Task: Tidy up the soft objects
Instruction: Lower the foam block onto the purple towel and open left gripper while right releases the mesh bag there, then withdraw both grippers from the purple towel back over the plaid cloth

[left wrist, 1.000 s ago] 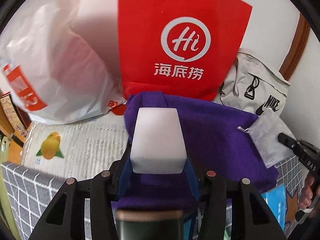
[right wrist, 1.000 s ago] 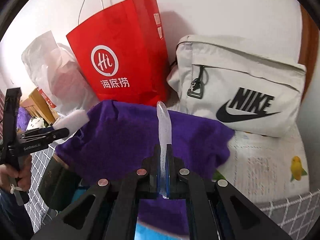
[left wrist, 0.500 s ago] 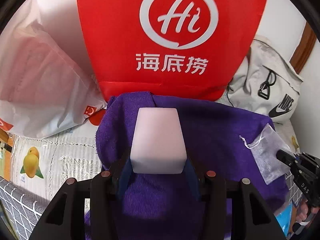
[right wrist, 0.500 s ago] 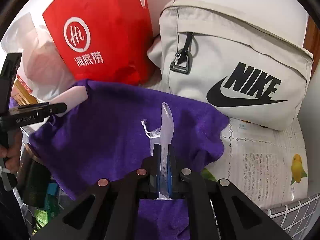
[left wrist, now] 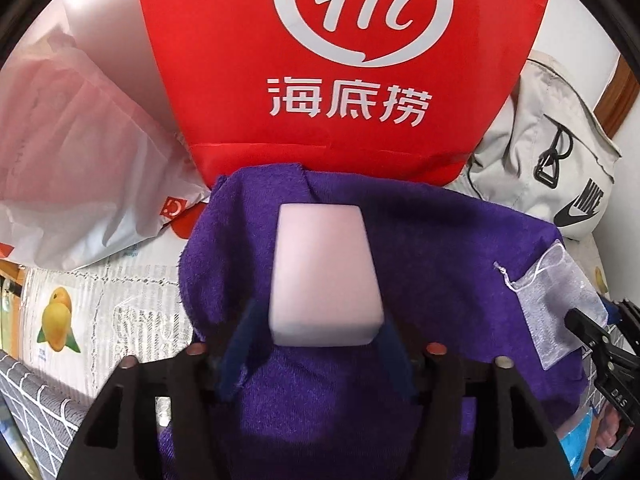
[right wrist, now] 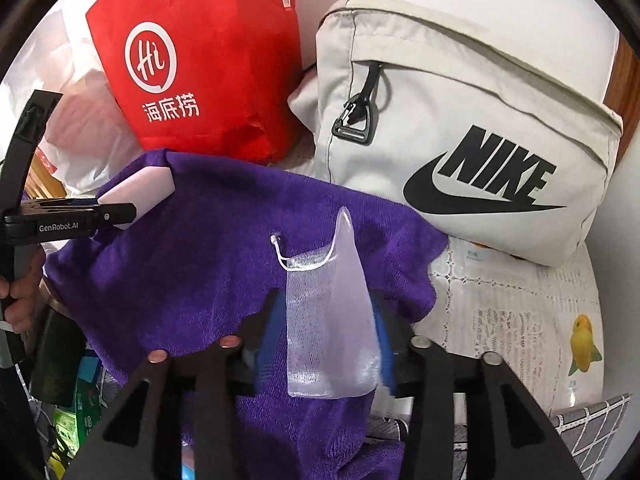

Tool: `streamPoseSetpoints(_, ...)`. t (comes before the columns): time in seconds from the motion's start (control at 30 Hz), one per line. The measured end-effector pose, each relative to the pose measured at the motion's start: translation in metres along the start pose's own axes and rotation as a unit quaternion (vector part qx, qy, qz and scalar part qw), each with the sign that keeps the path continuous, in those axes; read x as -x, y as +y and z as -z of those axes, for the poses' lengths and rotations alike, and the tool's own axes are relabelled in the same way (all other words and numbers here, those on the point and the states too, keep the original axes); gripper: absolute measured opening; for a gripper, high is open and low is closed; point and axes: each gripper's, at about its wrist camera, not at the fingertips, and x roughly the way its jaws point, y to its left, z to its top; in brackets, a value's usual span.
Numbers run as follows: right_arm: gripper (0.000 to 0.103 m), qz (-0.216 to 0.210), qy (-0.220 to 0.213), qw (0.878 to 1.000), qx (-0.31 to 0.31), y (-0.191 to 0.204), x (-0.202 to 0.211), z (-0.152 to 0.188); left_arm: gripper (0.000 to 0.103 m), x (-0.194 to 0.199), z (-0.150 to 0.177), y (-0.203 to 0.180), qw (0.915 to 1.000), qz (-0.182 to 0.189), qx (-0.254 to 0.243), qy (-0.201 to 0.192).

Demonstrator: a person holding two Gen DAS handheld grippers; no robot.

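A: Item one, pale pink foam block (left wrist: 325,276)?
B: On the purple terry towel (left wrist: 440,248); left gripper (left wrist: 320,354) just spread, releasing it.
A: Sheer mesh drawstring pouch (right wrist: 320,320)?
B: Towel too; right gripper (right wrist: 326,340) just parted, letting go.

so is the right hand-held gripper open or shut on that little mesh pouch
Open. Its jaws have just been opening, and the sheer white mesh drawstring pouch stands loose between the blue pads, over the purple towel.

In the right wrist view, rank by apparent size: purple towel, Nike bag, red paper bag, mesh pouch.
Largest to smallest:
1. purple towel and Nike bag, too alike to separate
2. red paper bag
3. mesh pouch, though it sits nearest the camera, so it looks larger than it is.
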Motion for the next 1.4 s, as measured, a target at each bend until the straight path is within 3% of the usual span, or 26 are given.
streamPoseSetpoints(0.23,0.064,0.012,-0.009,1.0,-0.005,-0.002,0.01,-0.002,0.068,0.016,0.005,-0.002,0.9999,-0.006,-0.003,-0.009)
streamPoseSetpoints(0.6,0.064,0.023,-0.041,0.998,-0.029,-0.007,0.064,0.012,0.068,0.085,0.046,-0.007,0.9974,0.014,-0.033,-0.063)
streamPoseSetpoints(0.73,0.064,0.019,-0.05,0.998,-0.027,0.001,0.087,0.029,0.068,0.106,0.071,-0.004,0.9974,0.023,-0.032,-0.061)
streamPoseSetpoints(0.83,0.064,0.013,-0.054,0.998,-0.021,0.013,0.102,0.045,0.068,0.121,0.093,0.001,0.9979,0.006,-0.025,-0.06)
streamPoseSetpoints(1.1,0.064,-0.027,-0.061,0.998,-0.005,0.055,0.141,0.101,0.068,0.156,0.153,0.012,0.9977,0.008,-0.006,-0.067)
streamPoseSetpoints(1.4,0.064,-0.084,-0.039,0.995,0.036,0.11,0.145,0.157,0.068,0.167,0.221,0.03,0.9979,0.002,0.022,-0.061)
